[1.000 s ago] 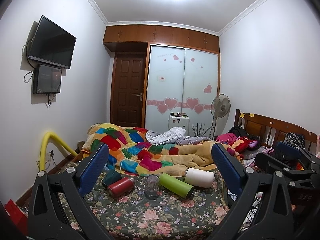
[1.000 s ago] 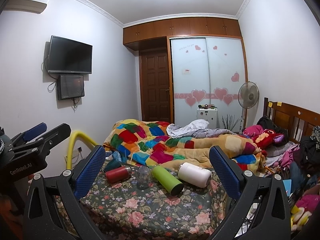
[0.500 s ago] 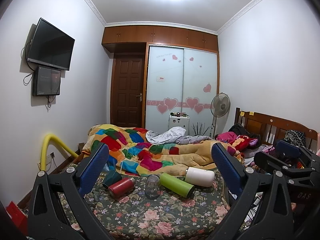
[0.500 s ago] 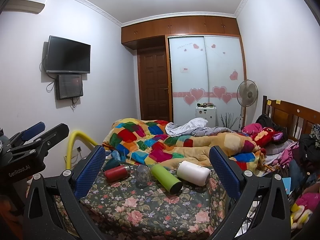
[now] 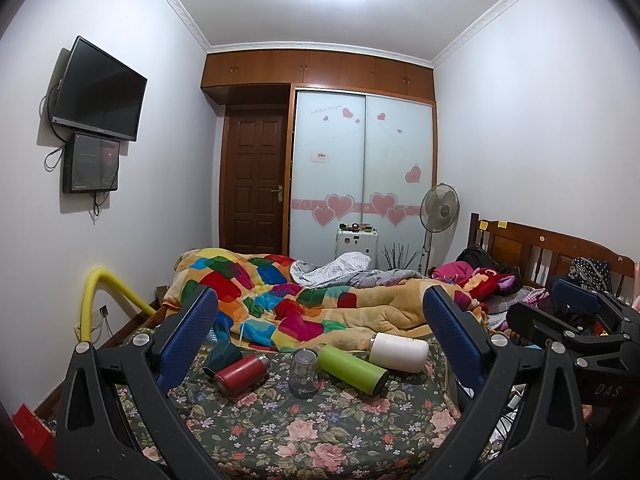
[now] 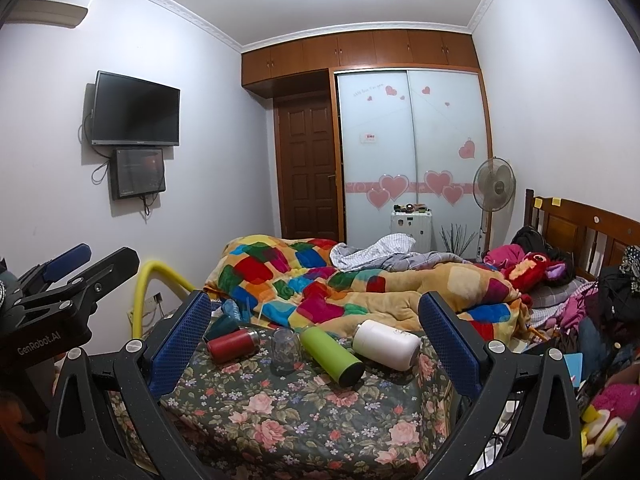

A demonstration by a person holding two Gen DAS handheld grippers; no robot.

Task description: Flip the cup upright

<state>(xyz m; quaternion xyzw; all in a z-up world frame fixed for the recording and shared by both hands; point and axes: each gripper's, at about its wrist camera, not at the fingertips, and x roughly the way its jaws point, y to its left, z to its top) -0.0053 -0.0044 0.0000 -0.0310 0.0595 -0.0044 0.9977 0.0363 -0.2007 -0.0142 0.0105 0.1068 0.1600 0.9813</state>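
Cups lie in a row on the flowered bedcover point(image 5: 320, 436), near its far edge against the patchwork quilt point(image 5: 280, 304). From my left: a dark teal cup point(image 5: 221, 354), tapered, tipped on its side at the far left corner; a red metal bottle point(image 5: 241, 374) on its side, touching it; a small clear glass cup point(image 5: 305, 373), standing with its wider end on the cloth; a smooth green cylinder bottle point(image 5: 353, 368) lying slantwise; and a squat white bottle point(image 5: 398, 352) on its side, nearest the far right edge.

My left gripper point(image 5: 320, 344) hangs short of the row with its blue ribbed pads spread wide and nothing between them. My right gripper point(image 6: 316, 344) is the same: fingers point(image 6: 182, 340) far apart, gripping nothing, well back from the bottles. In the right view the glass cup point(image 6: 285, 349) sits between the red bottle point(image 6: 233, 345) and the green one point(image 6: 331, 354).

A yellow foam-covered tube point(image 5: 96, 300) curves up beside the bed's left edge.
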